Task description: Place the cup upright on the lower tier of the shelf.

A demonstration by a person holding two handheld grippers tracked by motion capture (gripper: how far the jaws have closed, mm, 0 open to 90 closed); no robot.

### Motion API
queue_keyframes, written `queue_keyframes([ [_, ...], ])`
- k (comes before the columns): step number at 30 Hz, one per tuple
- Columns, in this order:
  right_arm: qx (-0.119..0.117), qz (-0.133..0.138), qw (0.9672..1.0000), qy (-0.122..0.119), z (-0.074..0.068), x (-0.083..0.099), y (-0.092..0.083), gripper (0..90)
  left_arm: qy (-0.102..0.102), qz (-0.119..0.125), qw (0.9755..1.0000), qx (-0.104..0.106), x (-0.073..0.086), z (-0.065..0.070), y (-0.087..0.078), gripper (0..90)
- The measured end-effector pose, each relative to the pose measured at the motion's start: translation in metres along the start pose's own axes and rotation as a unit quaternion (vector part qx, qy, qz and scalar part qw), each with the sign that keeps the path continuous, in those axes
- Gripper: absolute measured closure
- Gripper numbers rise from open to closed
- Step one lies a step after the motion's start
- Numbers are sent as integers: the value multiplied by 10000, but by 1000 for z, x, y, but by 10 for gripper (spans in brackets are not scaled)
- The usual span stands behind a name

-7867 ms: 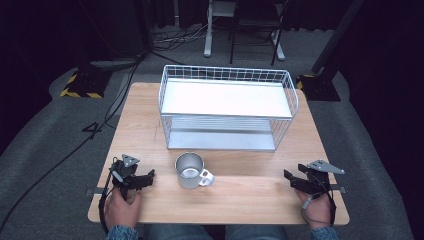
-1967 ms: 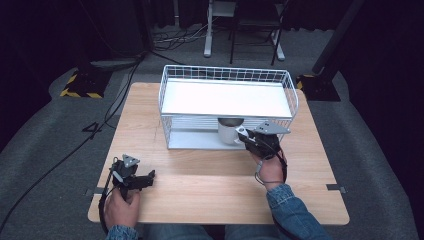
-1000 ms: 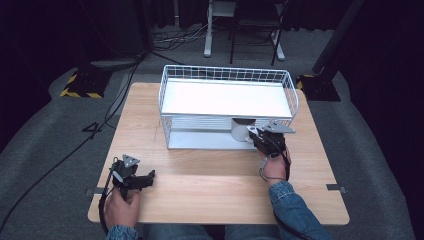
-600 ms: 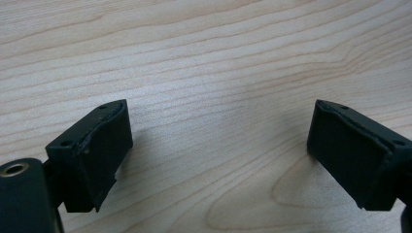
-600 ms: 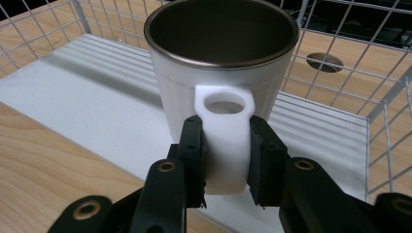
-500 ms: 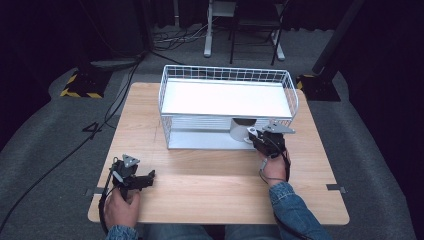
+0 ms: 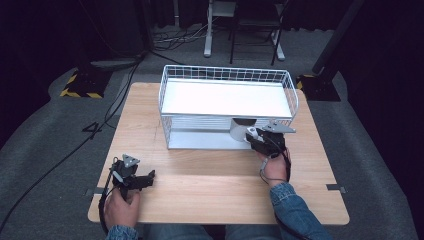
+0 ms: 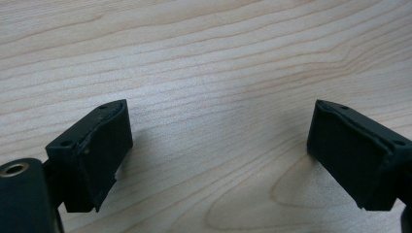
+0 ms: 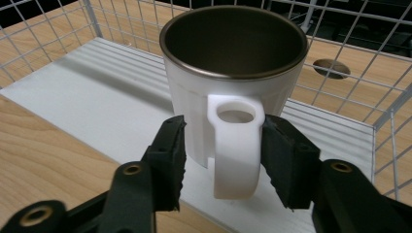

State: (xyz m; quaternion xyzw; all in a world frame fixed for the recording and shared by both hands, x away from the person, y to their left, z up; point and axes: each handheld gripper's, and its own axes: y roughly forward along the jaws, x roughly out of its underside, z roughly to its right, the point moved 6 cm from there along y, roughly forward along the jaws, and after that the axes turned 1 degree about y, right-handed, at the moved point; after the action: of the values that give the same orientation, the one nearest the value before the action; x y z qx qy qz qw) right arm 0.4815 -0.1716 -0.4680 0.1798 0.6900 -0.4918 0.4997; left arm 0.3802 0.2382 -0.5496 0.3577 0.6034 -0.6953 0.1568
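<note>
We saw left gripper (image 7: 149, 176) resting on table (image 7: 210, 175), jaws wide apart, empty. Mug (image 9: 233, 73) stood on rack's (image 7: 227, 97) lower shelf; right gripper (image 9: 221, 160) jaws just opening, flanking handle (image 9: 236, 145). We judged mug rigid, smooth, slippery; handle best hold.

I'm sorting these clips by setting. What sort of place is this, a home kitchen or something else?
Probably a lab or studio set up for recording, not a kitchen: dark curtains and cables on grey carpet surround a lone wooden table, which holds just a wire rack and a mug.
</note>
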Motion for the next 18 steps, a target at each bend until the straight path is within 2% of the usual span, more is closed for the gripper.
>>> queue_keyframes([
  [13, -281, 89, 9996, -7, -5, 0, -34, 453, -1, -1, 10000, -1, 0, 0, 0, 96],
  [18, -410, 84, 9991, -106, -7, 3, -50, 434, 1, -1, 10000, -2, 0, 0, 0, 96],
])
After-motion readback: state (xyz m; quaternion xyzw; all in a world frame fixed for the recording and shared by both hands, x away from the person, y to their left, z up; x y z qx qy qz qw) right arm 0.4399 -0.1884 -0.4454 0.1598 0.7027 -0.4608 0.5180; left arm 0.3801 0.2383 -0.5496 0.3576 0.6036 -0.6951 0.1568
